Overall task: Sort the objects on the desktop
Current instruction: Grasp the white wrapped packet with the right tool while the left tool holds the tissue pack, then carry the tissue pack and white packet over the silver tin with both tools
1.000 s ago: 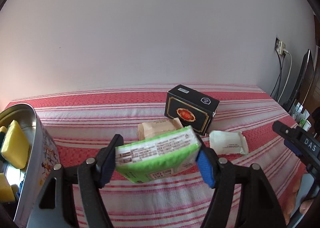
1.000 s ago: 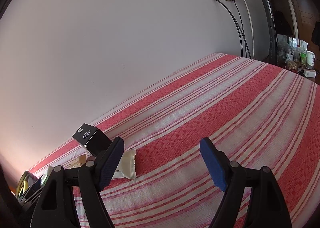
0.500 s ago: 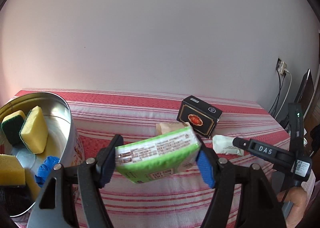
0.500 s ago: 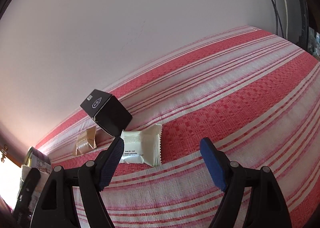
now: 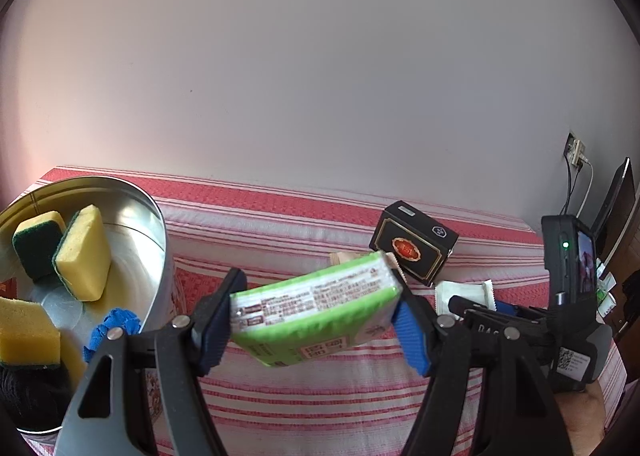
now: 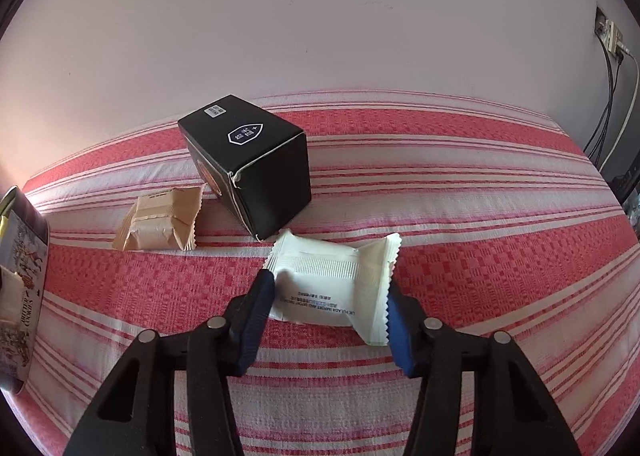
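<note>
My left gripper point(image 5: 316, 320) is shut on a green and white packet point(image 5: 316, 316) and holds it above the striped cloth, just right of a round metal tin point(image 5: 156, 224). The tin holds several yellow sponges point(image 5: 82, 254) and a blue item point(image 5: 110, 330). My right gripper point(image 6: 330, 318) is open with its fingers on either side of a white snack packet point(image 6: 334, 282) that lies on the cloth. A black box point(image 6: 248, 160) and a tan snack packet point(image 6: 162, 222) lie just behind it.
The red and white striped cloth point(image 6: 480, 216) covers the table up to a plain wall. The tin's printed side point(image 6: 20, 276) shows at the far left of the right wrist view. Cables and a socket point(image 6: 610, 36) hang at the right. The right gripper body point(image 5: 568, 296) shows beside the left one.
My left gripper has carried the green packet leftward, so the tin now shows more fully. My right gripper has swung down and left to straddle the white packet.
</note>
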The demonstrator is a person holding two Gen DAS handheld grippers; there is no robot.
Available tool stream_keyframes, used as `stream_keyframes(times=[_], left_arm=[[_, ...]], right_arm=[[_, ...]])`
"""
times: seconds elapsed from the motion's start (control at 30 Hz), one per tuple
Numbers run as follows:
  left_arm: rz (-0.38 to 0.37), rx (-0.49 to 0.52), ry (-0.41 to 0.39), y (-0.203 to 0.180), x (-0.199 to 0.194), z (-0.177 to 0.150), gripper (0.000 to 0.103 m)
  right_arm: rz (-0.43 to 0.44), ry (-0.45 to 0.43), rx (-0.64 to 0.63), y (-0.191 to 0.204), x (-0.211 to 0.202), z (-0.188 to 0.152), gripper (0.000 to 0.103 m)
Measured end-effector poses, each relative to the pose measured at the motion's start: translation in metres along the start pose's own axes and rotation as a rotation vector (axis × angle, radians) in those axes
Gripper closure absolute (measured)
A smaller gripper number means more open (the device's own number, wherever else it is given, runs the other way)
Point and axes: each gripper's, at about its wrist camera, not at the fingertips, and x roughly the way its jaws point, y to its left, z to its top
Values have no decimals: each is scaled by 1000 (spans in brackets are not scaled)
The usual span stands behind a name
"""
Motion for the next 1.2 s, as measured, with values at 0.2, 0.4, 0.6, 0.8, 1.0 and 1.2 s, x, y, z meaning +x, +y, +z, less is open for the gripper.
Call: stream_keyframes(times=[0.2,0.4,0.6,0.8,1.0,1.2], left_arm=[[3,13,1,-3,0,-2,32],[11,10,-4,-1,1,-2,32],[10,-13,-2,4,0,-1,32],[32,-7,-36,5,-7,-1,32],[88,49,-101,1,-17,2,32],[118,94,-148,2,-26,3,32]], right_arm=[[120,-21,75,-20,-11,-9,69],[184,-100,122,-25,-27,-12,81],[182,-205,51,-8,-51,-17,84],[213,-357,-6,6,-82,-26,84],[169,-472,-13,10,-104,-35,84],[151,-503,-19,12,-109,-38,84]])
